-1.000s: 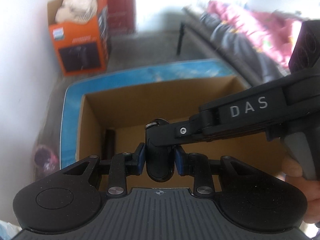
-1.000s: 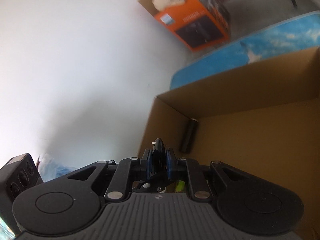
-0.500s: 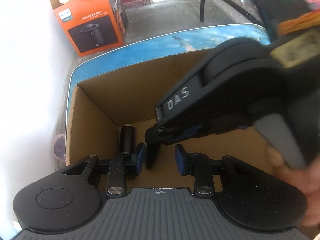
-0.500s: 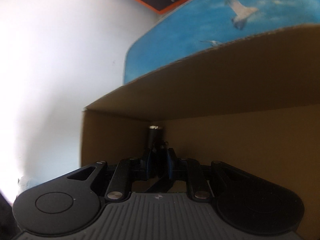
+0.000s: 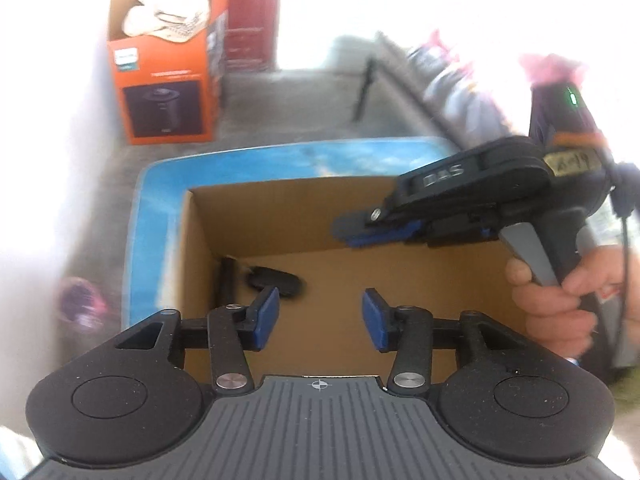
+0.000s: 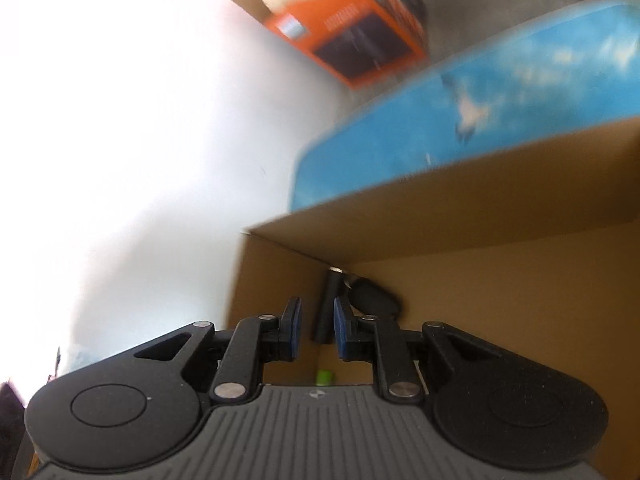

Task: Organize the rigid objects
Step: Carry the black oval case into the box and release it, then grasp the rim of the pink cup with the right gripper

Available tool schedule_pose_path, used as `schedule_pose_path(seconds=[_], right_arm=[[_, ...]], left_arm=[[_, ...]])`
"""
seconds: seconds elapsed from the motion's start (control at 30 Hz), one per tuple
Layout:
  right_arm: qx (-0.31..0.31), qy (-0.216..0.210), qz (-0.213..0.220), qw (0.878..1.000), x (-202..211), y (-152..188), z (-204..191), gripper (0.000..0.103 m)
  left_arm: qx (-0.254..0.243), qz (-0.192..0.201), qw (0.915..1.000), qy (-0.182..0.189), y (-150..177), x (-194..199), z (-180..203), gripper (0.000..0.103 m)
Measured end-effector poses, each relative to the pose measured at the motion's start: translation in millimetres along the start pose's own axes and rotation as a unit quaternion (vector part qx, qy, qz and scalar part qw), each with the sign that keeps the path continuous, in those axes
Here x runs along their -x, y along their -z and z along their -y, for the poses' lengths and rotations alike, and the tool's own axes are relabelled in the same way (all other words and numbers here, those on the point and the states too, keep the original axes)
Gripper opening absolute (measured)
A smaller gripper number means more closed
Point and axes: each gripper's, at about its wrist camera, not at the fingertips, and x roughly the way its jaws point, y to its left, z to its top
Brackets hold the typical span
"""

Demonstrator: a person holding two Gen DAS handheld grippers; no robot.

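Brown cardboard box (image 5: 280, 216) stands open on a blue surface (image 5: 160, 184) printed with sky and gulls. On the box floor, in the far left corner, a dark cylinder (image 5: 227, 284) lies along the left wall, and a black oval fob (image 5: 276, 280) lies just beside it, close enough that I cannot tell whether they touch.

Over the near edge of the box the left gripper (image 5: 319, 316) is levelled forward and tipped slightly down; its jaws stand wide apart with nothing between the blue pads (image 5: 267, 316).

From the left wrist view, the right gripper (image 5: 360, 232) reaches in from the right above the box's far wall, its body nearly horizontal and pointing left, held by a hand (image 5: 560, 300) curled round the grey trigger. In its own view the right gripper (image 6: 316, 330) looks down toward the same corner, jaws parted by a narrow gap and holding nothing; the cylinder (image 6: 330, 308) and fob (image 6: 374, 300) show beyond the gap.

An orange carton (image 5: 164, 92) sits on the floor by the white wall.
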Motion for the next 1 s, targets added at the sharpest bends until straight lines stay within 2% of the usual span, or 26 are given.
schedule_pose_path(seconds=[0.1, 0.2, 0.3, 0.37, 0.5, 0.57, 0.67, 0.77, 0.87, 1.0], right_arm=[[0.028, -0.028, 0.048, 0.998, 58, 26, -12, 0.019], [0.058, -0.041, 0.096, 0.993, 110, 63, -19, 0.02], [0.082, -0.034, 0.131, 0.987, 150, 110, -18, 0.025], [0.089, -0.02, 0.136, 0.987, 156, 143, -14, 0.027], [0.076, 0.025, 0.102, 0.992, 133, 194, 0, 0.028], [0.061, 0.043, 0.079, 0.994, 115, 216, 9, 0.028], [0.043, 0.063, 0.054, 0.996, 94, 242, 19, 0.028], [0.017, 0.068, 0.028, 0.997, 74, 251, 29, 0.028], [0.014, 0.077, 0.011, 0.997, 67, 259, 28, 0.028], [0.038, 0.096, 0.017, 0.995, 60, 259, 20, 0.028]], left_arm=[[0.011, 0.029, 0.999, 0.033, 21, 31, 6, 0.052], [0.011, 0.043, 0.9977, 0.052, 45, 42, 13, 0.059], [0.003, 0.029, 0.9979, 0.058, 68, 33, 19, 0.068], [-0.01, 0.009, 0.9981, 0.06, 87, 26, 27, 0.073], [-0.026, -0.048, 0.9963, 0.066, 121, 7, 41, 0.074], [-0.047, -0.063, 0.9957, 0.049, 137, 3, 50, 0.074], [-0.091, -0.064, 0.9938, 0.007, 154, 0, 65, 0.075], [-0.117, -0.067, 0.9907, -0.016, 164, -7, 73, 0.08], [-0.125, -0.08, 0.9889, -0.009, 174, -16, 74, 0.08], [-0.119, -0.093, 0.9885, -0.003, 181, -26, 72, 0.08]])
